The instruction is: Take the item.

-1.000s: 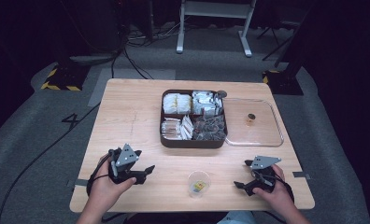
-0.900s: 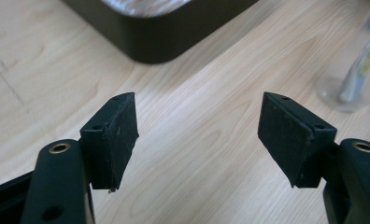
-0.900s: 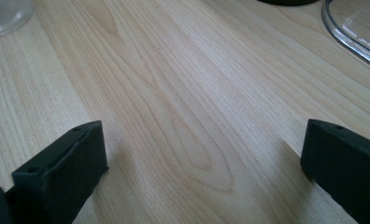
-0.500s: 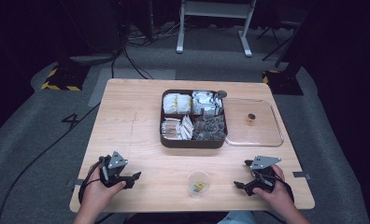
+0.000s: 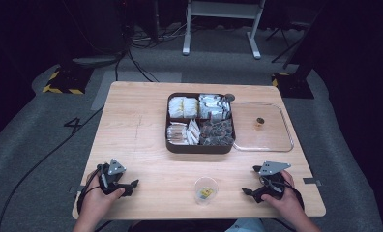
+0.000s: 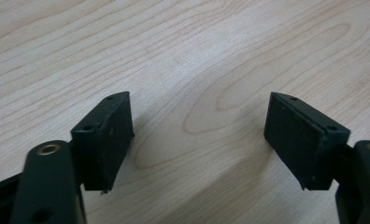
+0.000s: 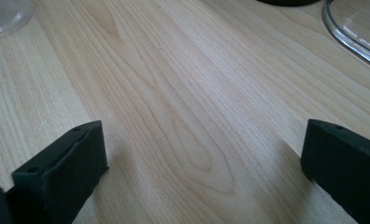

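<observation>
My left gripper (image 5: 127, 185) rests low at the table's front left, held by a hand; its jaws stand wide apart over bare wood (image 6: 197, 135). At the front right my right gripper (image 5: 250, 189) is held the same way, open with nothing between its jaws (image 7: 202, 154). Between the two grippers a small clear cup (image 5: 206, 189) with something yellow inside stands near the front edge. Its rim shows at the top left of the right gripper view (image 7: 5, 18). A dark compartment tray (image 5: 200, 146) of wrapped packets sits at the table's middle.
A clear plastic lid (image 5: 263, 128) lies right of the tray with a small brown item (image 5: 259, 121) on it; its rim (image 7: 356, 32) shows in the right gripper view. The wooden table (image 5: 136, 121) is bare on its left half. Cables lie on the floor beyond.
The left hand and its gripper have drawn back toward the front left edge and sunk lower onto the table. The right gripper has stayed put.
</observation>
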A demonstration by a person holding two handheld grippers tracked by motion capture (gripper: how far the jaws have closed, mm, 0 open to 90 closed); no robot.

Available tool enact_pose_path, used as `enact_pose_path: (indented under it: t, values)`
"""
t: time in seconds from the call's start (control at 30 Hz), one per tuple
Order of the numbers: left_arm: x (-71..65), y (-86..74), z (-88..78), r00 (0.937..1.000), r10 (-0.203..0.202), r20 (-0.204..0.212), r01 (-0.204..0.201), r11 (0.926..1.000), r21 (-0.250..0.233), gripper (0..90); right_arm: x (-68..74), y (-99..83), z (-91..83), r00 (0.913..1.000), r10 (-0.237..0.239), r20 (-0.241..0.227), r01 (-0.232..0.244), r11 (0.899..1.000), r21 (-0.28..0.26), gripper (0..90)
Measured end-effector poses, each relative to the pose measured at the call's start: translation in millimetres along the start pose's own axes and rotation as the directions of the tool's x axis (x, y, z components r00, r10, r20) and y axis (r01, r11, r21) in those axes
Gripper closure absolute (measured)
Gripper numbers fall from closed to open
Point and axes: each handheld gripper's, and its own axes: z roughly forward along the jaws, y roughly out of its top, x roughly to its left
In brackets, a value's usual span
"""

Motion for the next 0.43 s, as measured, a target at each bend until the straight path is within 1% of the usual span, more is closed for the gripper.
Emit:
enact_pose_path:
  t: [0.03, 0.07, 0.43]
  values:
    - [1.5, -2.2, 2.5, 1.0000, -0.006, 0.000, 0.006, 0.9997, -0.023, 14.3, 0.0, 0.0, 0.0, 1.0000, 0.000, 0.000, 0.000, 1.000, 0.000, 0.5]
    - [3.5, -3.2, 5.5, 1.0000, -0.002, -0.004, 0.002, 0.9991, -0.043, 8.3, 0.1, 0.0, 0.0, 1.0000, 0.000, 0.000, 0.000, 1.000, 0.000, 0.4]
    - [2.4, -2.6, 6.1, 1.0000, -0.003, -0.009, 0.003, 0.9993, -0.038, 6.0, 0.8, 0.2, 0.2, 1.0000, 0.002, 0.004, -0.002, 1.000, 0.002, 0.2]
